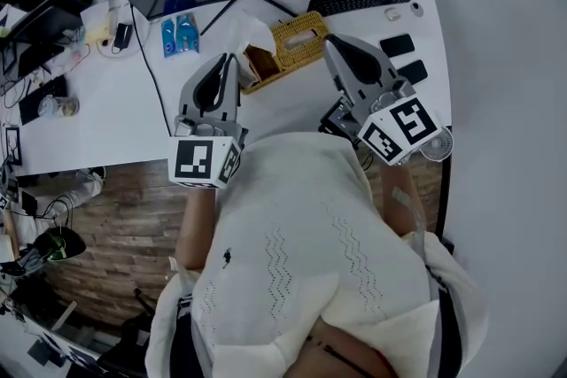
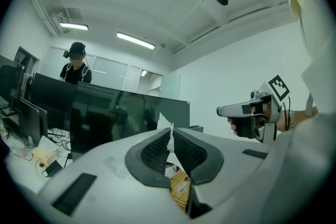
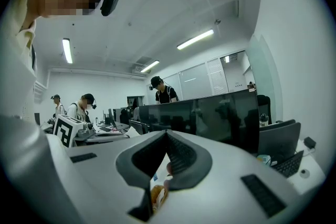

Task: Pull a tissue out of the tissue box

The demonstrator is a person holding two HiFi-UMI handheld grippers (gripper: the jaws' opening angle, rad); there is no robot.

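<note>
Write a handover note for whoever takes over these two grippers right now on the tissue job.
Left gripper: shut on a white tissue, which sticks up past the jaw tips.
Right gripper: shut, nothing seen in it, not touching the box.
Woven tissue box: on the white table, ahead of both grippers.
Done: tissue gripped and, in the head view, apparently out of the box.
Left: confirm that it is fully free, then probably set it down.

White walls (image 2: 226,71), long ceiling lights (image 2: 135,40), dark screens (image 2: 94,113) on a white surface (image 1: 115,119), brown wood floor (image 1: 124,217).
</note>
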